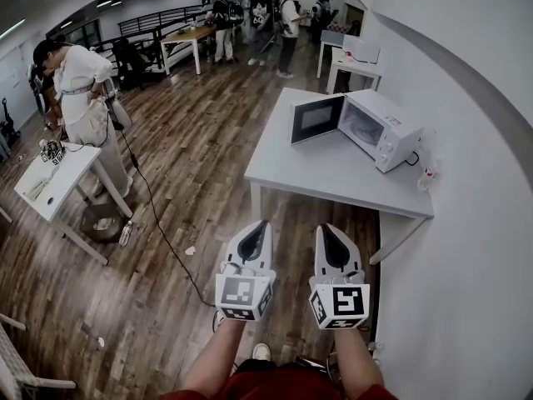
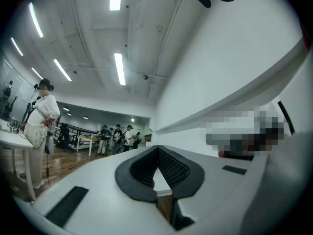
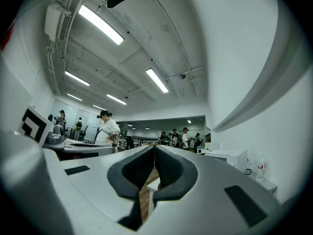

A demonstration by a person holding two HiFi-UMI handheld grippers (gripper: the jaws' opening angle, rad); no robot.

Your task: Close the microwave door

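A white microwave (image 1: 379, 127) stands on a white table (image 1: 333, 169) by the right wall. Its dark-windowed door (image 1: 316, 119) is swung open to the left. Both grippers hang side by side over the wooden floor, well short of the table's near edge and pointing toward it. The left gripper (image 1: 264, 222) is shut with nothing in it, its tips (image 2: 157, 147) meeting. The right gripper (image 1: 323, 226) is likewise shut and empty, tips (image 3: 154, 146) together. In the right gripper view the microwave (image 3: 227, 160) shows far off at the right.
A small bottle (image 1: 429, 173) stands at the table's right edge, by the wall (image 1: 466, 248). A person in white (image 1: 79, 82) stands at a white desk (image 1: 58, 177) on the left. A black cable (image 1: 158, 223) trails over the floor. Several people (image 1: 258, 15) stand at the back.
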